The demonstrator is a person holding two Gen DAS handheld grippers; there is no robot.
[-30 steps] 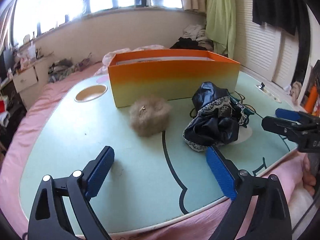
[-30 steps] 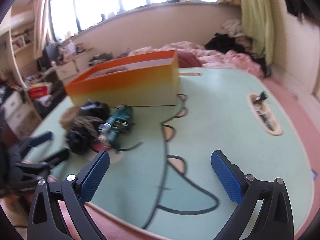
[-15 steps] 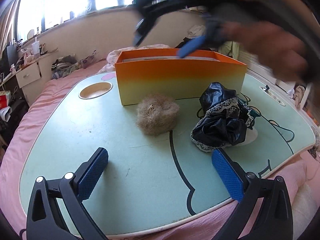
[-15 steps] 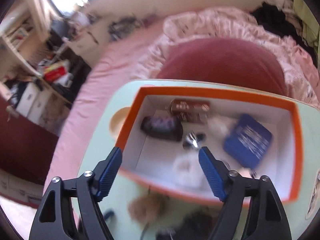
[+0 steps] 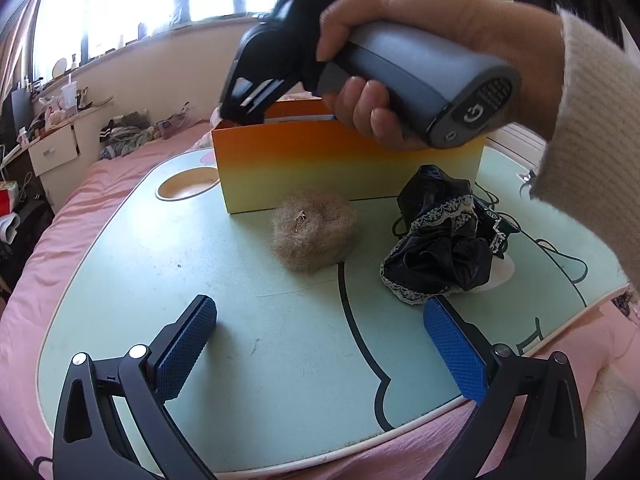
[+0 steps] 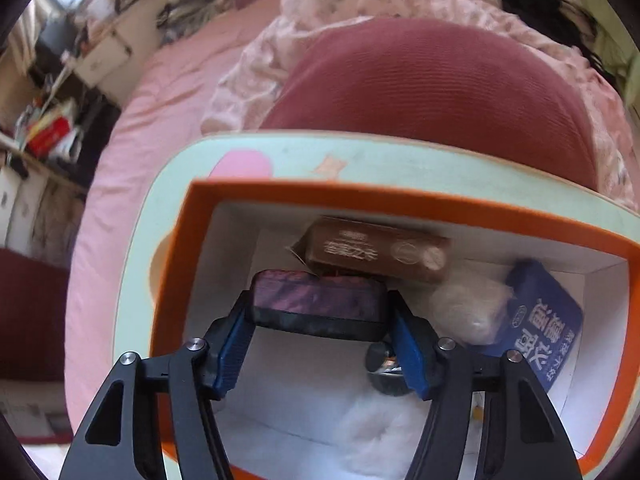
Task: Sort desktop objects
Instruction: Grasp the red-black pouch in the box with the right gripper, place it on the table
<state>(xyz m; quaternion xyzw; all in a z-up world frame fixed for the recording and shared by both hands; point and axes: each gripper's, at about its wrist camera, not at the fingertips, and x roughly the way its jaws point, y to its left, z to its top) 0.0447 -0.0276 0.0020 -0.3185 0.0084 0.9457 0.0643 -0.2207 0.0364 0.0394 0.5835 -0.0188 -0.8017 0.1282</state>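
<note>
Right gripper [image 6: 320, 334] — jaws closing on a purple pouch [image 6: 318, 304] inside the orange box [image 6: 400, 202], pads at its two ends; a second ago they stood wide over the bench [image 5: 280, 340], clear of the box. Beside the pouch: brown carton [image 6: 380, 254], blue packet [image 6: 544, 320]. Left gripper [image 5: 320, 346] — jaws fully open, empty, unmoved above the bench. Unsorted there: fur ball [image 5: 314, 230], black lace bundle [image 5: 438, 244]. Judgement: a pick from the box is under way.

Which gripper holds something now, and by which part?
The closing right gripper brackets the dark purple flat pouch at its two short ends; the left gripper is empty.
</note>
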